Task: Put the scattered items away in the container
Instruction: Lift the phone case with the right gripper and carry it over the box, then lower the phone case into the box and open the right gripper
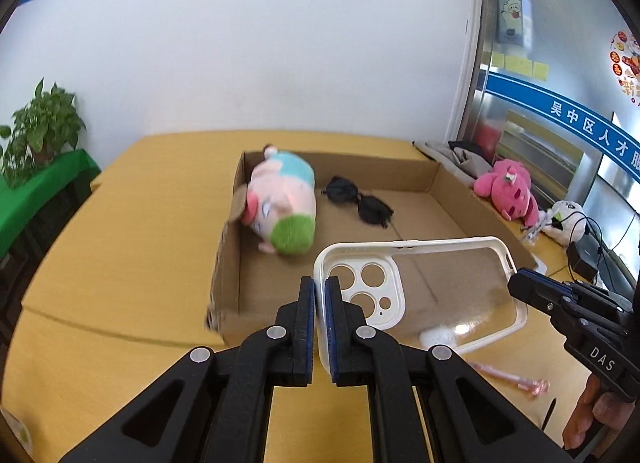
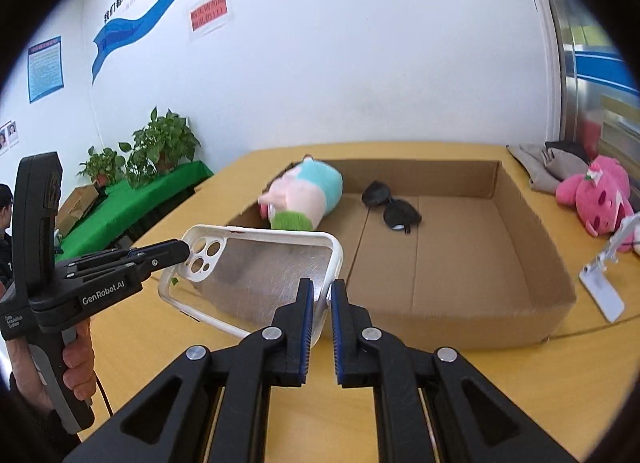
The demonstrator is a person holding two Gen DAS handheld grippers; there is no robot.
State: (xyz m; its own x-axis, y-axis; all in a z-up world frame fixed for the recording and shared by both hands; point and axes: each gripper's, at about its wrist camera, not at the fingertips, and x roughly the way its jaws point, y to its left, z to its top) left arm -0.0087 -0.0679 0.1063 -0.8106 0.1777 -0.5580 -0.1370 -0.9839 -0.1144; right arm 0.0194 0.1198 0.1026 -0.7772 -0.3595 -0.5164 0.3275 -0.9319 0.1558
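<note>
Two tools (image 1: 320,287) (image 2: 321,291) pinching phone case (image 1: 452,283)

1. One shallow brown cardboard box (image 2: 532,263) on the yellow table (image 2: 520,383).
2. One clear phone case with a white rim (image 2: 256,259).
3. One pair of black sunglasses (image 2: 394,209).
4. Three plush toys: one pink, blue and green pig (image 2: 308,193), one bright pink plush (image 2: 596,195), one white plush (image 1: 568,219).
5. Two black two-finger grippers: left gripper (image 1: 320,283), right gripper (image 2: 320,287).
6. One pink pen (image 1: 508,377).
7. One white phone stand (image 2: 604,287).
8. Three potted green plants (image 2: 164,143).
</note>
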